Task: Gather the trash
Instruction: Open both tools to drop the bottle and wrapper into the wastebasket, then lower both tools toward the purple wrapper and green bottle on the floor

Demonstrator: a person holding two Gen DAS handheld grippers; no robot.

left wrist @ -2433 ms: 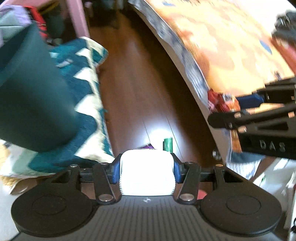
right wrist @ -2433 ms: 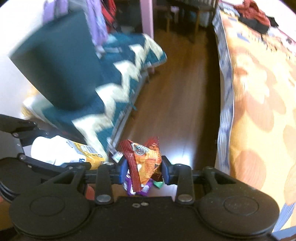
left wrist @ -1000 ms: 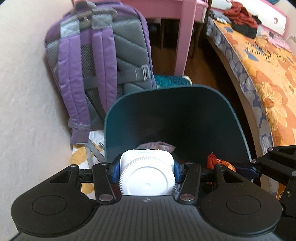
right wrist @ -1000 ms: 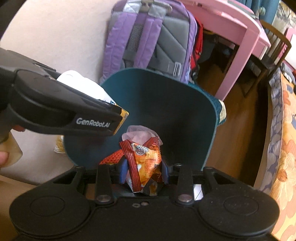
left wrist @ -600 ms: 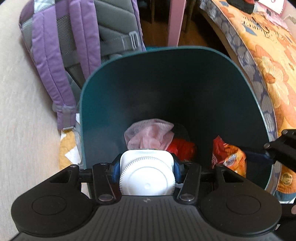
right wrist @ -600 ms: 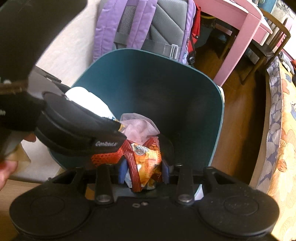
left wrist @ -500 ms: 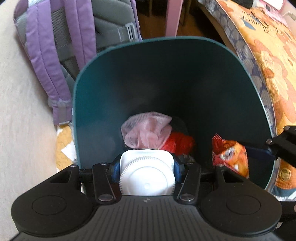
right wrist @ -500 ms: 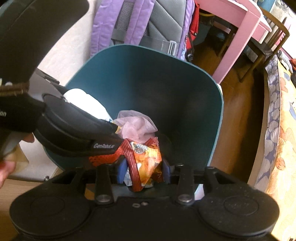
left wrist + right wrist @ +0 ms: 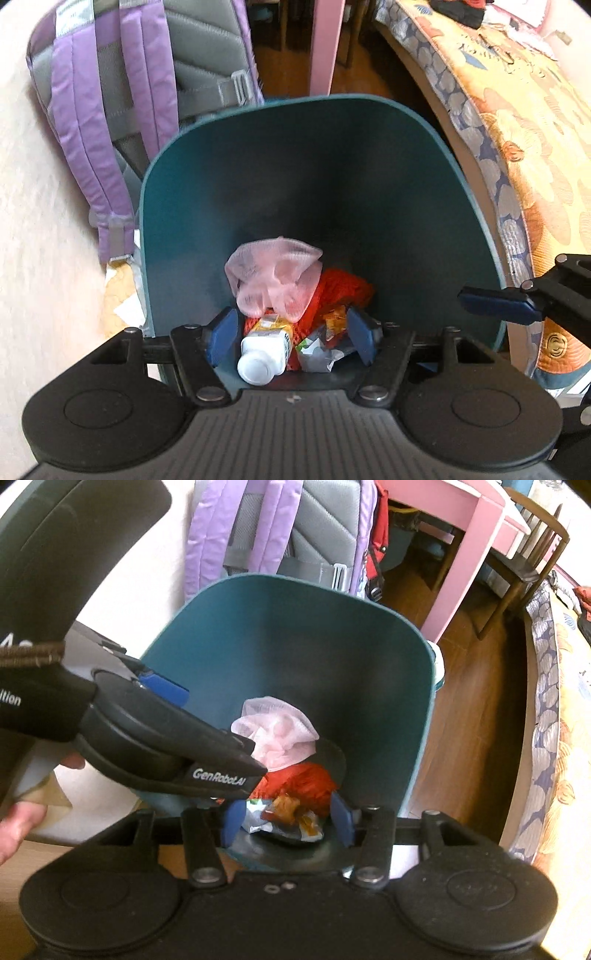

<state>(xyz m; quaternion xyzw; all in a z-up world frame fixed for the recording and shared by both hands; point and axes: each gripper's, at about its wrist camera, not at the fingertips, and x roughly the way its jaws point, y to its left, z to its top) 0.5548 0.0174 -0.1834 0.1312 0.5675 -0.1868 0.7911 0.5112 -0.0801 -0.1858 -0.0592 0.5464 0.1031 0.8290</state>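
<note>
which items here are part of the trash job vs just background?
Job: teal bin; white bottle, snack wrapper, pink net and red bag inside it; left gripper, right gripper, both open.

Background: purple backpack, pink table leg, bed, wooden chair.

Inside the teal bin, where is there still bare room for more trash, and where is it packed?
Bare room: the far floor and back wall of the teal plastic bin, beyond the pink mesh net. Crowded: the near side, where the net, red bag, white bottle and orange snack wrapper pile up.
</note>
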